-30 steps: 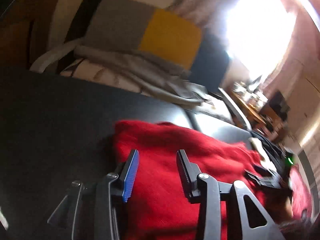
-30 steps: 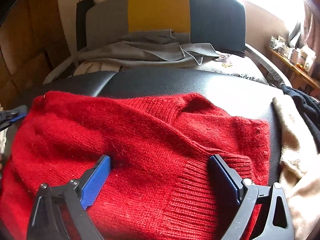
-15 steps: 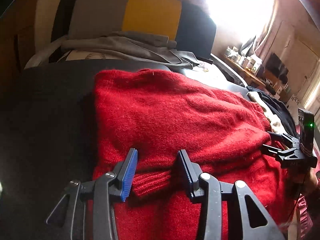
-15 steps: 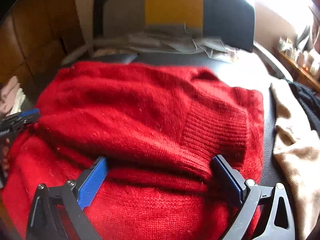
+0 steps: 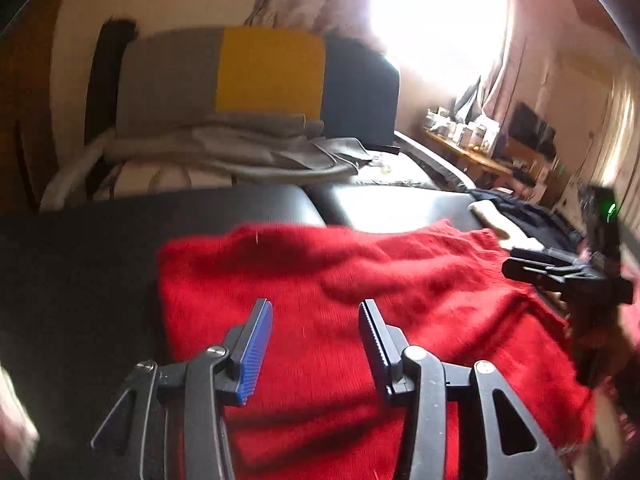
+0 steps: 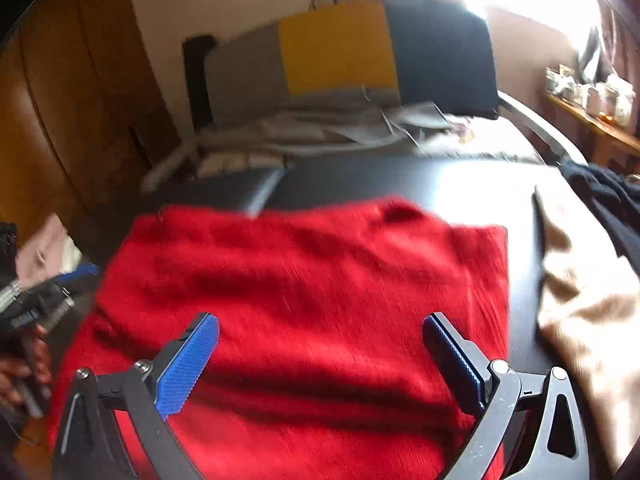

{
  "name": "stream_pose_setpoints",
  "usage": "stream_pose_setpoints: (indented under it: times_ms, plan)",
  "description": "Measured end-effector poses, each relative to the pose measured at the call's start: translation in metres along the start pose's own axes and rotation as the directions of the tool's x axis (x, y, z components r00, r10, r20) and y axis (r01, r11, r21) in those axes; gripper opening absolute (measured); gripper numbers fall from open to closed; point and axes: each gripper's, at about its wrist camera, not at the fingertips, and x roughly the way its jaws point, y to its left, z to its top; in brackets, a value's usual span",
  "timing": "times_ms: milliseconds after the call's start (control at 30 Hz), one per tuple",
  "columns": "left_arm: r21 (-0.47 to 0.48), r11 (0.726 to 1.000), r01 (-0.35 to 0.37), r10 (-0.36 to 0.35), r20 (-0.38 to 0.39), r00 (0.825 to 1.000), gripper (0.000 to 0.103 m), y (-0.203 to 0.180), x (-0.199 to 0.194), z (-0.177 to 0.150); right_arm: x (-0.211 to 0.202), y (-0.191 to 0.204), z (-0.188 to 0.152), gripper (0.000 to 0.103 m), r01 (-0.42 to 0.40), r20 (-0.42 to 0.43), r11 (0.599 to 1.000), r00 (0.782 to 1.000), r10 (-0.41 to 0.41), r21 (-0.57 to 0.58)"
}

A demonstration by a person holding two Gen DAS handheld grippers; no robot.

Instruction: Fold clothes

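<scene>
- Left wrist view: my left gripper (image 5: 316, 316) hangs above a red knitted sweater (image 5: 360, 312), its two jaws partly spread with nothing pinched between them. They have just been opening a little wider.
- Right wrist view: my right gripper (image 6: 320, 336) has its jaws spread wide, well apart from each other, with no cloth between them. It too hangs over the sweater and does not grip it.
- The sweater lies folded into a rough rectangle on a black padded surface (image 6: 360, 184), filling the middle of both views. Both pictures are somewhat blurred, so I cannot tell the fine folds.
- Seen from the left gripper, the right gripper shows at the sweater's right edge, with a small green light above it.
- Seen from the right gripper, the left gripper shows at the sweater's left edge, with a hand (image 6: 20, 364) around its handle.
- Just right of the sweater lies a beige garment (image 6: 588, 296), and beyond that a dark garment (image 6: 612, 204).
- Behind the black surface stands a cushion (image 5: 260, 76) in grey, yellow and dark blue panels, with grey cloth (image 5: 256, 148) heaped in front of it.
- Bright window light (image 5: 436, 20) washes out the upper right.
</scene>
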Motion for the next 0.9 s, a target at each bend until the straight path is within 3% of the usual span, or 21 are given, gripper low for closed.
stream_pose_setpoints:
  times_ms: [67, 200, 367, 633, 767, 900]
  plan:
    - [-0.021, 1.0, -0.001, 0.001, -0.007, 1.0, 0.045, 0.002, 0.016, 0.008, 0.015, 0.014, 0.016, 0.103, -0.016, -0.005, 0.998, 1.0, 0.016, -0.059]
    - [-0.11, 0.99, -0.084, 0.073, -0.098, 0.992, 0.045, 0.03, 0.056, 0.001, 0.054, 0.037, 0.028, 0.103, -0.021, -0.062, 0.986, 0.998, 0.011, -0.167]
    - [-0.197, 0.98, -0.024, 0.005, -0.094, 0.996, 0.047, 0.058, 0.069, 0.0, 0.101, 0.026, 0.022, 0.103, 0.027, -0.123, 0.981, 0.991, -0.051, -0.194]
    - [-0.097, 0.991, -0.094, 0.082, -0.122, 0.989, 0.049, 0.06, 0.101, 0.034, 0.119, 0.017, 0.037, 0.103, 0.033, -0.11, 0.988, 0.993, -0.05, -0.149]
    - [-0.032, 0.986, -0.163, 0.158, -0.125, 0.979, 0.048, 0.05, 0.08, 0.034, 0.103, 0.01, 0.047, 0.103, -0.004, -0.144, 0.995, 0.989, -0.01, -0.1]
    - [-0.066, 0.995, -0.071, 0.065, -0.089, 0.994, 0.049, 0.038, 0.024, 0.004, 0.041, -0.008, 0.021, 0.103, -0.094, -0.132, 0.995, 0.987, 0.089, -0.035]
